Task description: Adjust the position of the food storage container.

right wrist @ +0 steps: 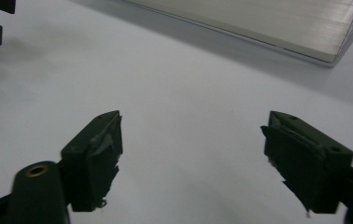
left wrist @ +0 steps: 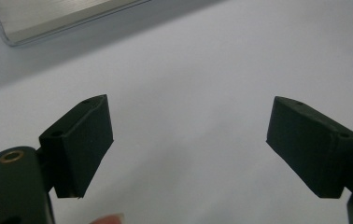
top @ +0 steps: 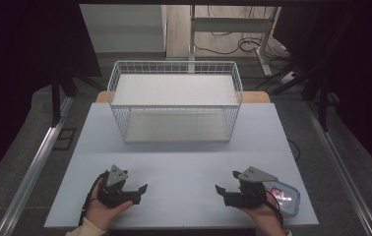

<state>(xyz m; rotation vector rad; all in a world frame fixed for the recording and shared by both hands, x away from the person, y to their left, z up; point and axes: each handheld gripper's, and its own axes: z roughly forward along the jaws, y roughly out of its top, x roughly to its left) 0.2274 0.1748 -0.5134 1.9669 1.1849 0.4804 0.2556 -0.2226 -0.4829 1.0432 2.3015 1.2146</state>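
A white wire basket rack [top: 174, 101] with two shelf levels stands at the back middle of the pale table [top: 179, 167]. Near the front edge, my left gripper [top: 136, 192] rests in a hand at the left, its jaws wide apart with nothing between them. My right gripper [top: 226, 183] sits at the front right, also open and empty. In the left gripper view the left gripper [left wrist: 188, 140] points at bare table, with a corner of the rack's lower shelf [left wrist: 48, 18] at upper left. The right gripper [right wrist: 191, 158] faces the rack's base [right wrist: 268, 23].
A clear plastic lidded container [top: 285, 196] with something red inside lies just right of my right gripper, near the table's front right corner. Metal rails run along both sides of the table. Desk legs and cables stand on the floor behind.
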